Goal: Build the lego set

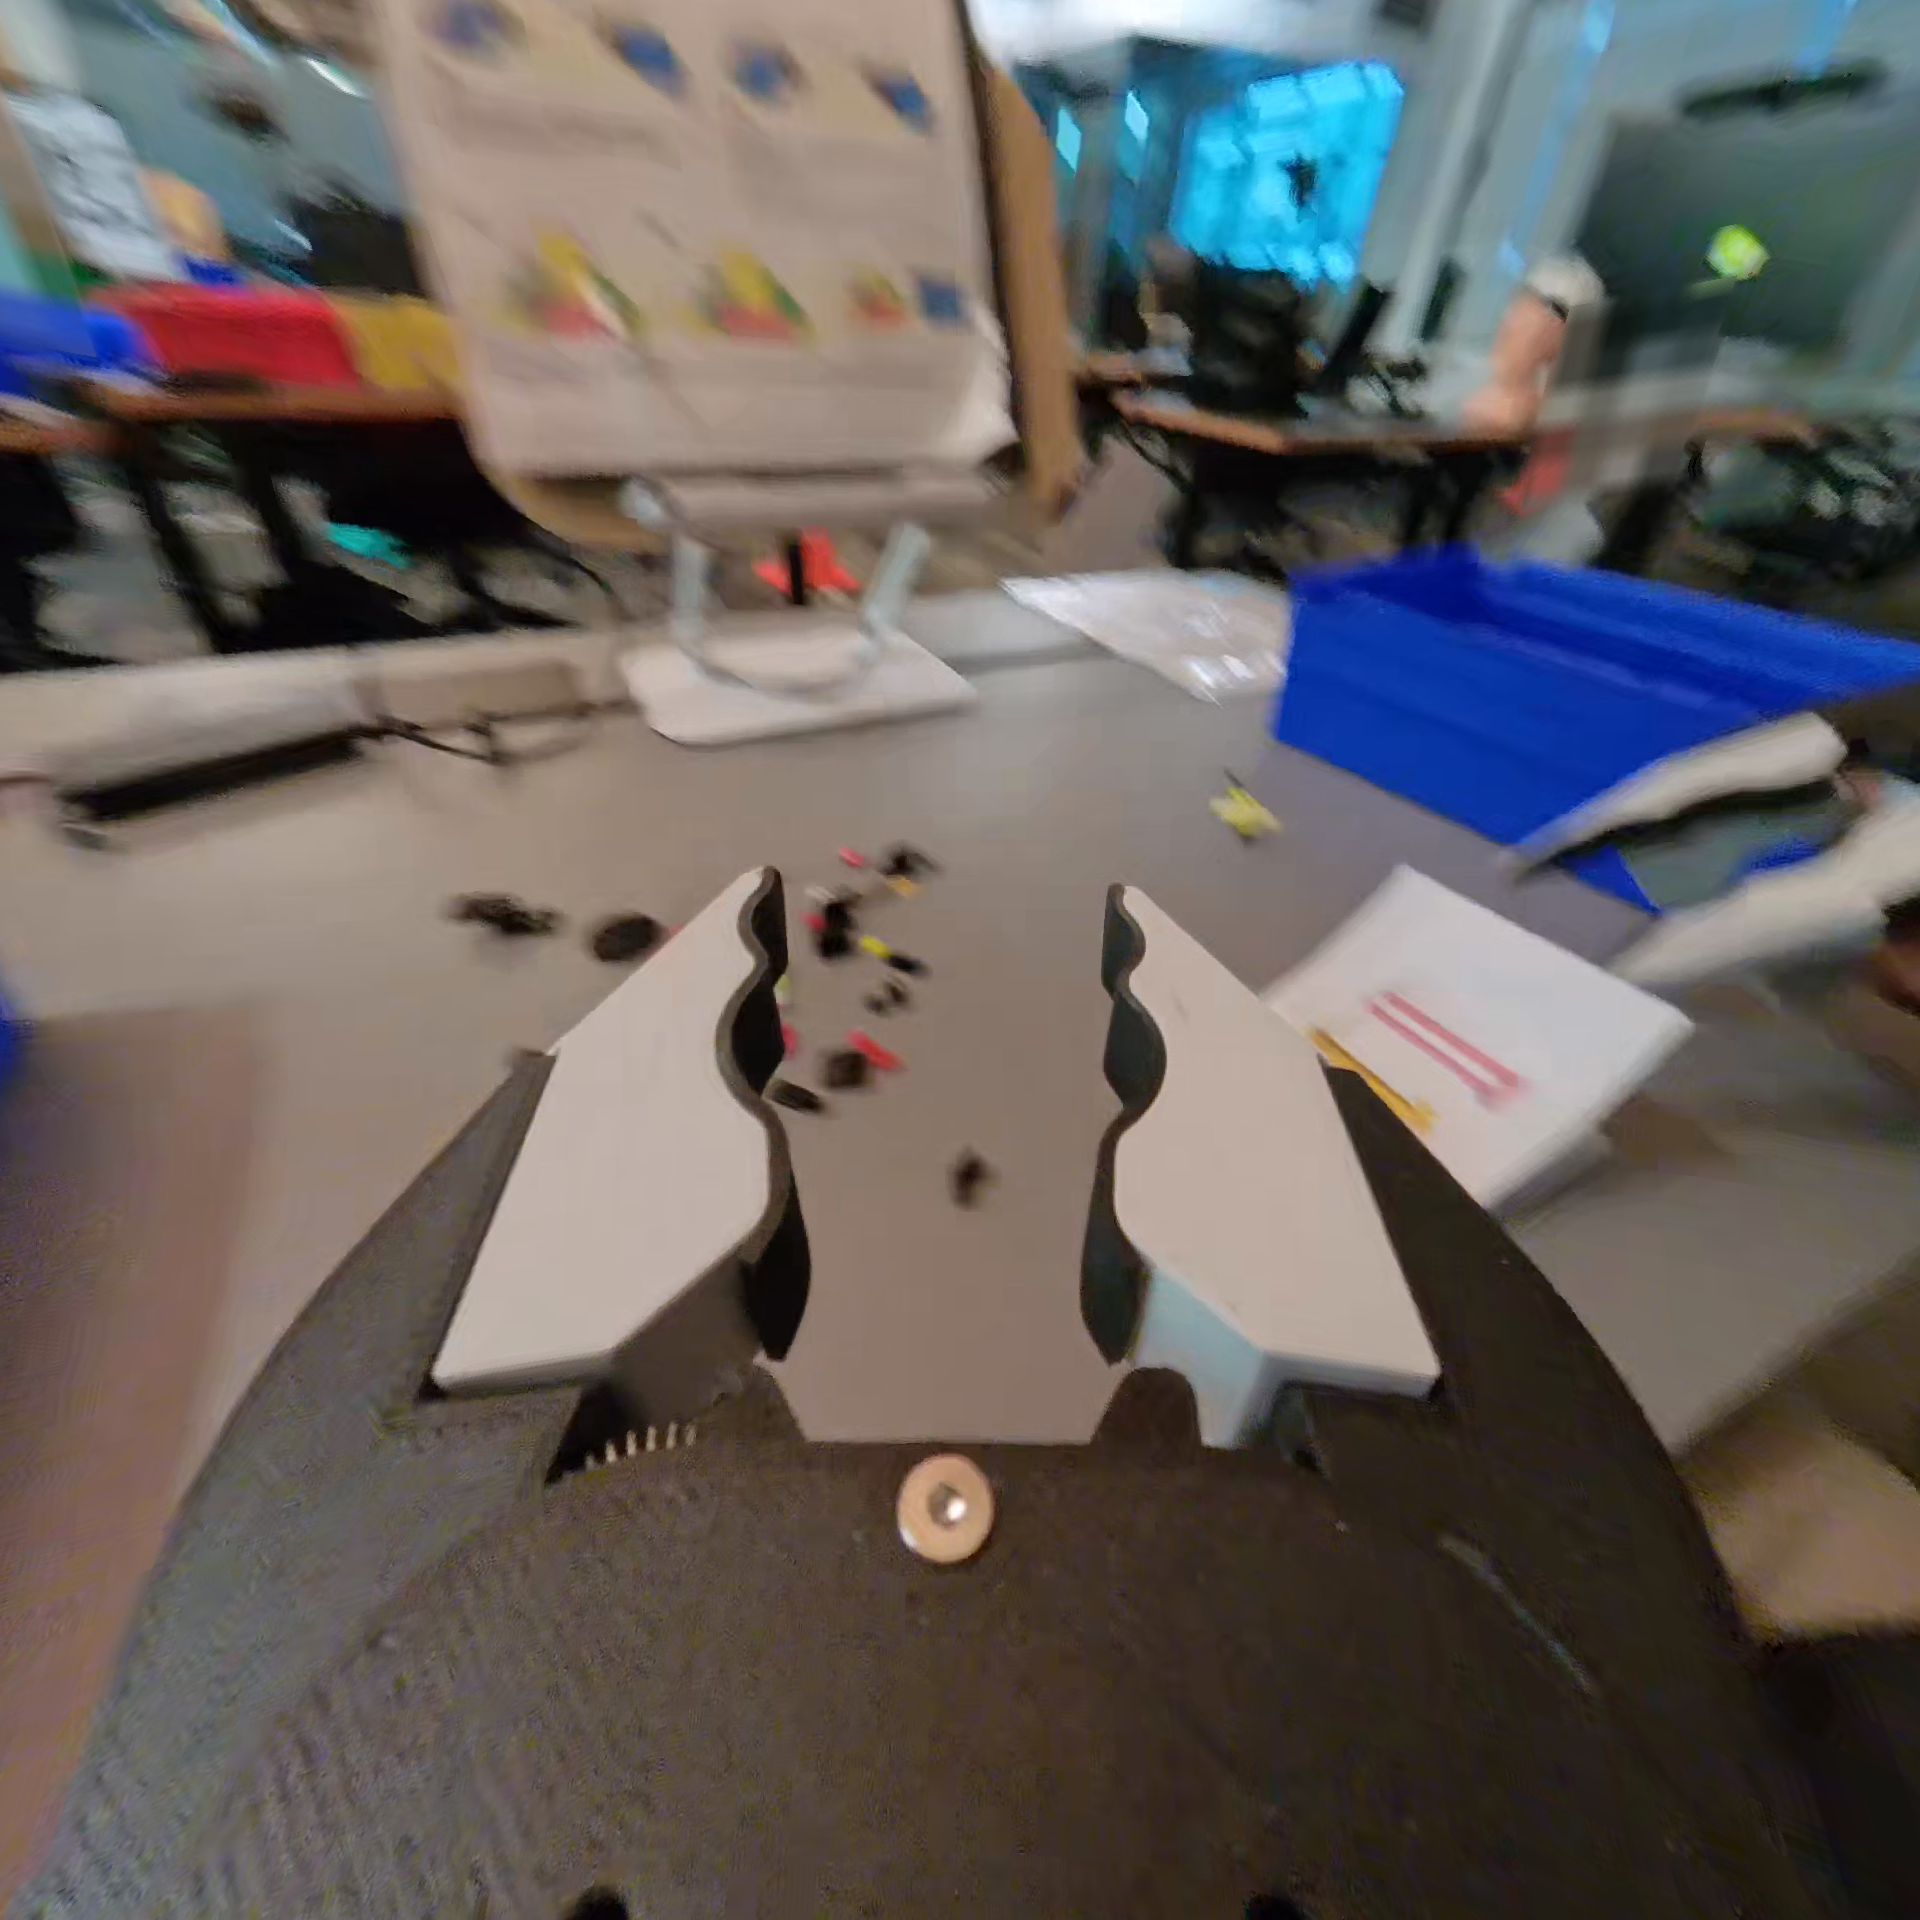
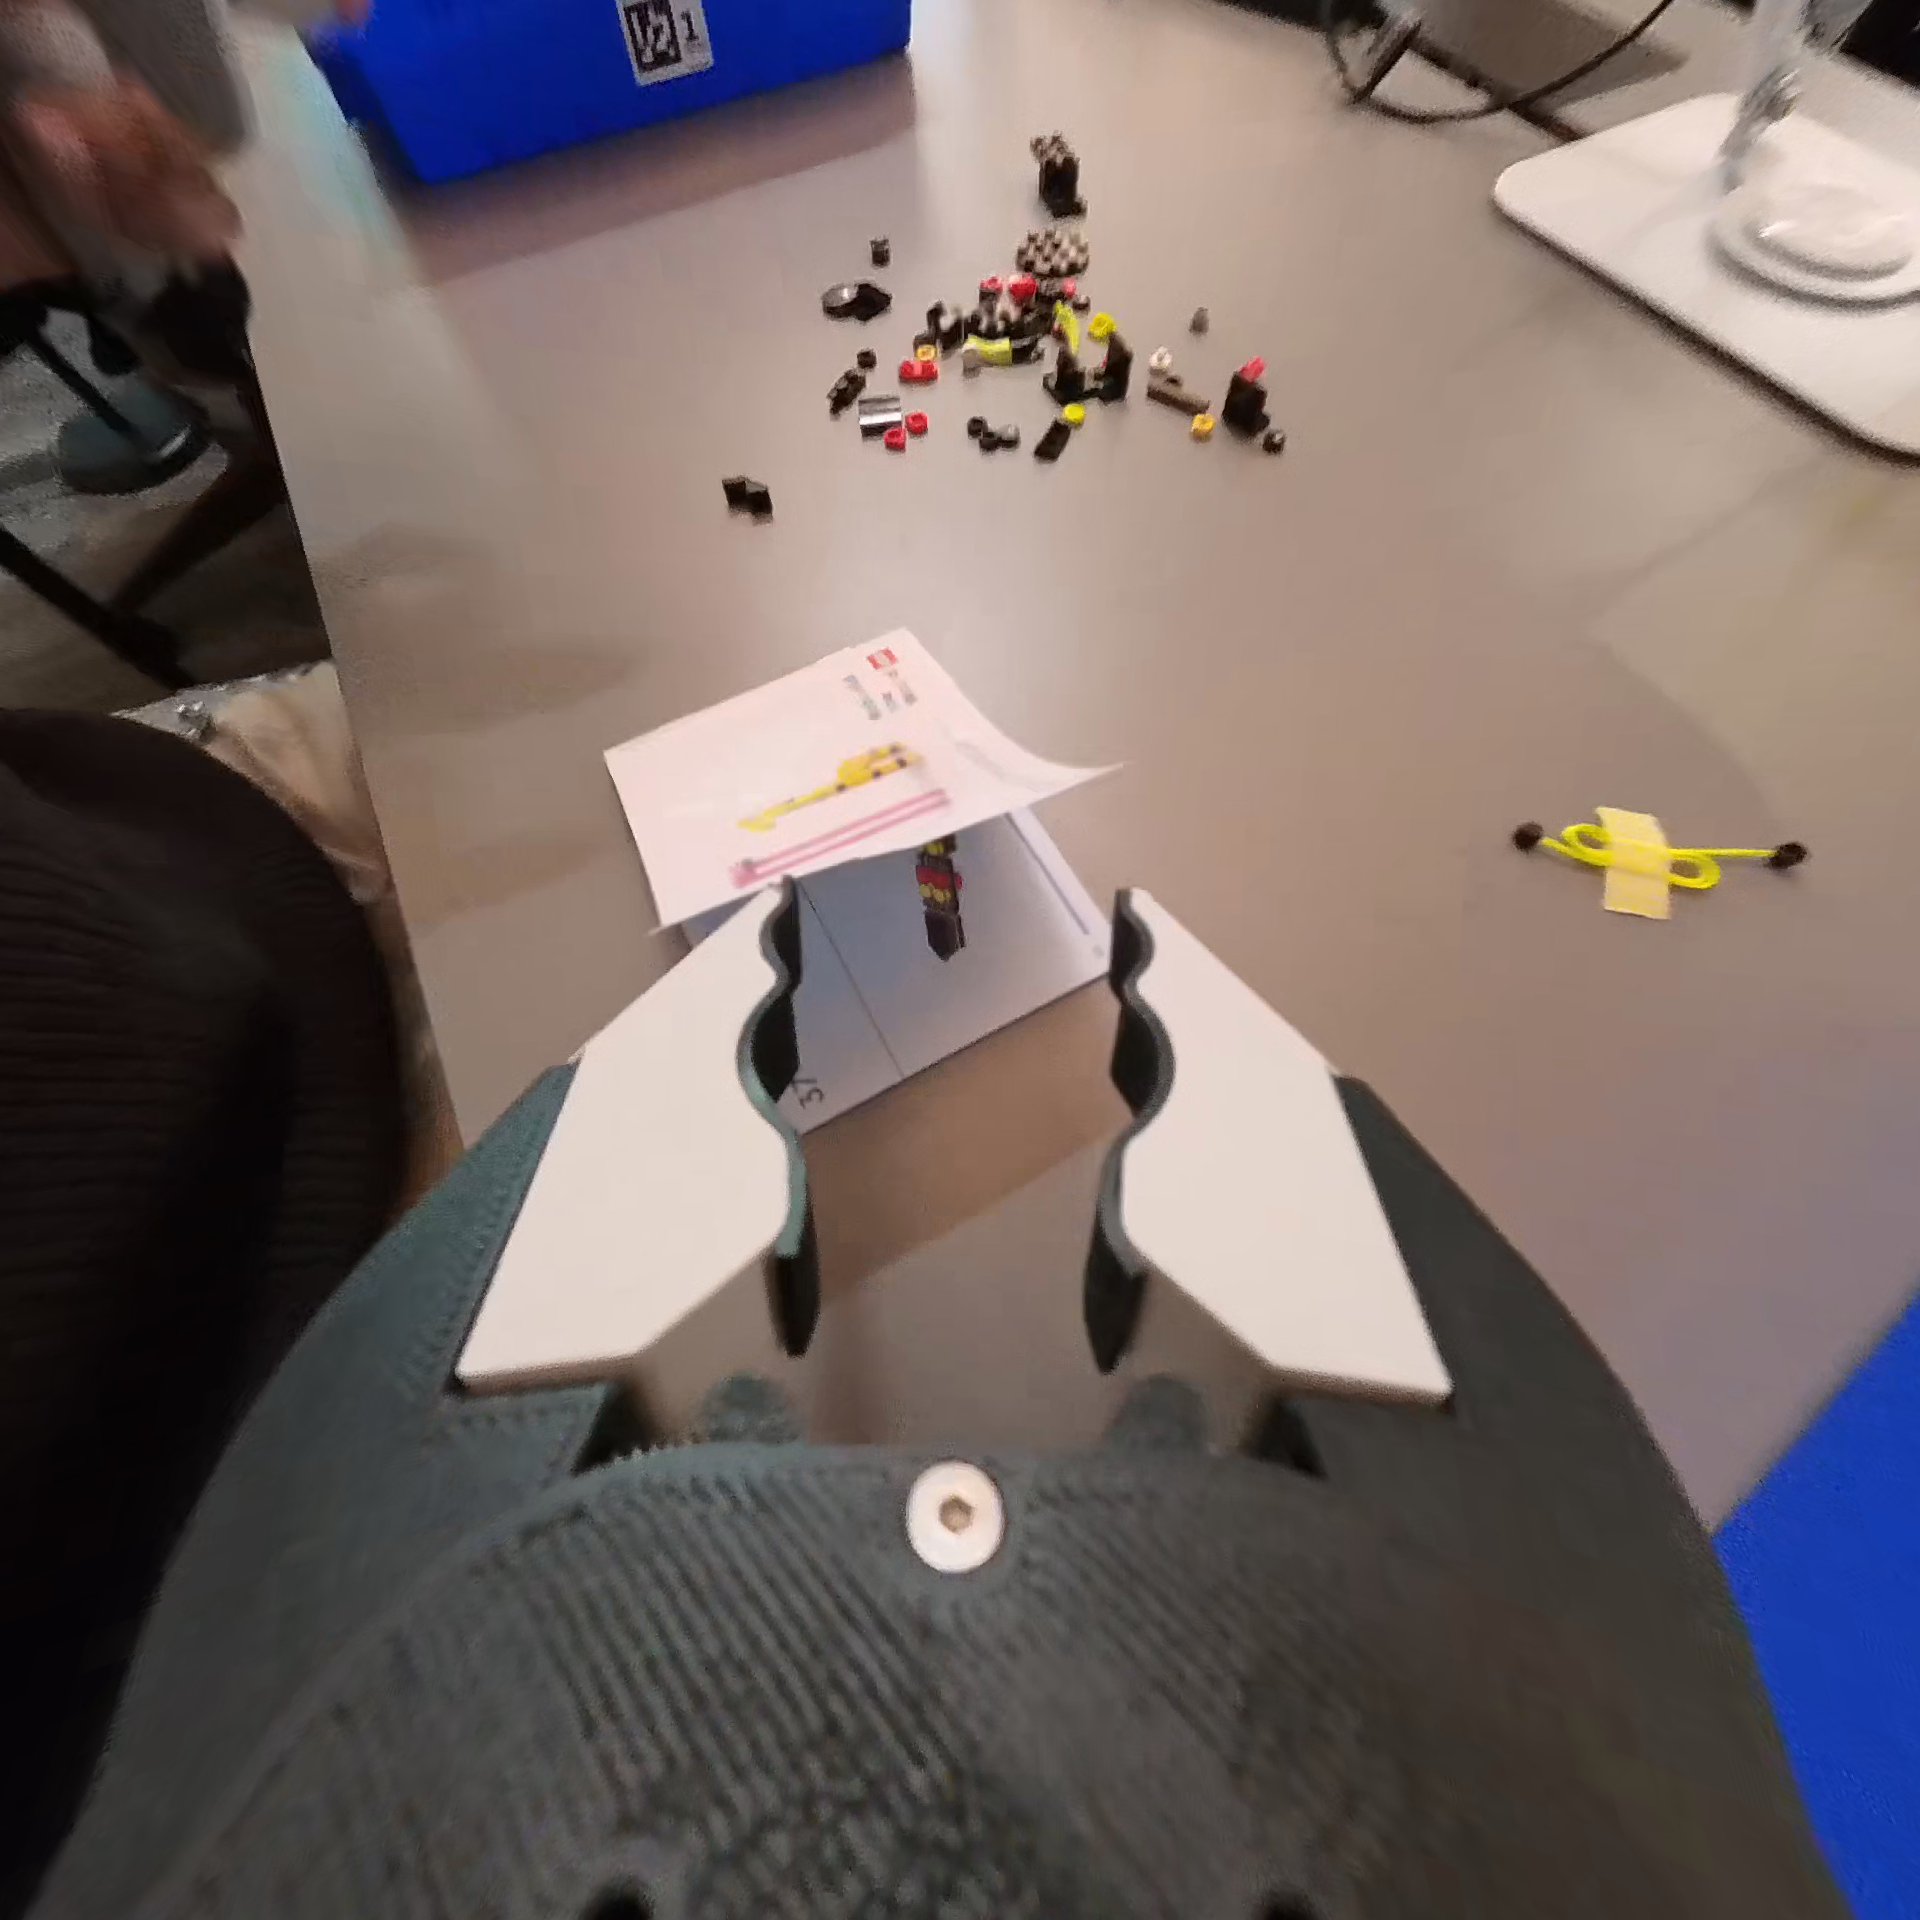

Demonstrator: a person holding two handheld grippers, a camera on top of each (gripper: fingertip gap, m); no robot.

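Two grippers, and both of yours stand with fingers apart and nothing between the pads. Only your right gripper [image 2: 951, 899] looks steeply down on the worktop [image 2: 1351, 644]; its view is sharp enough to show the open booklet [image 2: 914, 966] lying just beyond the fingertips, its upper page [image 2: 821, 769] curled up and hanging over the lower one. The left finger [image 2: 665, 1143] tip sits at the near edge of that raised page; whether it touches, you cannot tell. To the right, well apart, lies a yellow cord [image 2: 1652, 857] with black ends under a strip of tape. Farther off lies the scatter of small bricks [image 2: 1039, 332], black, red and yellow, with one black brick [image 2: 748, 497] lying apart nearer you. Beyond them stands a blue bin [image 2: 582, 73] at far left and a white stand base [image 2: 1714, 270] at far right. A dark sleeve [image 2: 156, 1143] fills the near left.

Your left gripper [image 1: 940, 883] is held lower and flatter, and its view is smeared with blur. It alone shows the room: a printed sheet [image 1: 707, 239] propped on the stand, tables and coloured bins behind. The bricks [image 1: 862, 977] lie on the worktop ahead between the fingertips, nearer the left finger [image 1: 644, 1122]. The booklet [image 1: 1475, 1029] lies to the right, with a blurred pale shape [image 1: 1714, 790] in front of the blue bin [image 1: 1558, 675] beyond it.
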